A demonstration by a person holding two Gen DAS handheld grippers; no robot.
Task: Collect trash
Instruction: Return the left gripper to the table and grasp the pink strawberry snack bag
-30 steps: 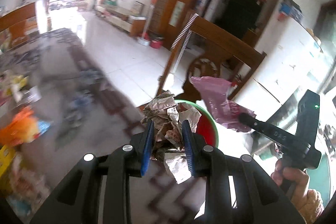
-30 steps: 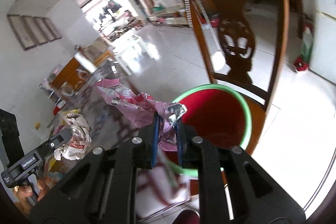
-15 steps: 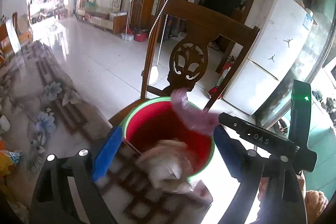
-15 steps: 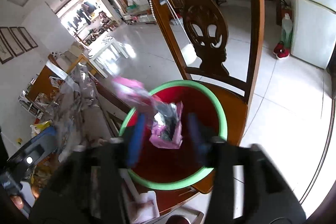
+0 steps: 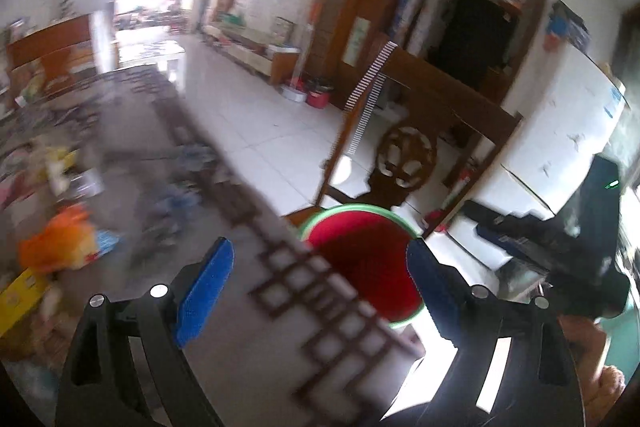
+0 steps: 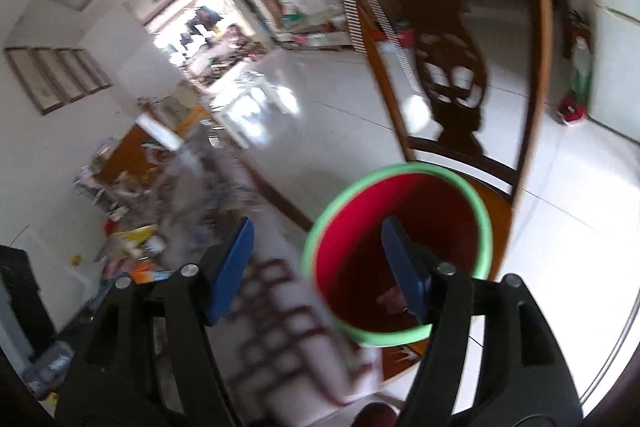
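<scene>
Left wrist: left gripper (image 5: 316,291) had its jaws spread wide, nothing between them. A second earlier they pinched a wad of crumpled paper; that wad was gone from view, dropped toward the bin (image 5: 362,251) half a second back. Bin sat on a chair (image 5: 408,163) just past the table edge (image 5: 320,307), red inside, green rim. Right gripper (image 5: 520,231) showed at frame right, blurred; its jaws unreadable from here. More litter was left on the table at far left, including an orange bag (image 5: 60,247).

Right wrist: right gripper (image 6: 320,263) had just been opening, jaws well apart and empty. The pink wrapper it held a second ago was out of the jaws; a pinkish scrap (image 6: 390,297) lay at the bin (image 6: 400,251) bottom, probably it. Heavy motion blur.

Read: both drops done, both hands free. Table litter remains, so task isn't finished; next is likely a swing toward the table pile.
</scene>
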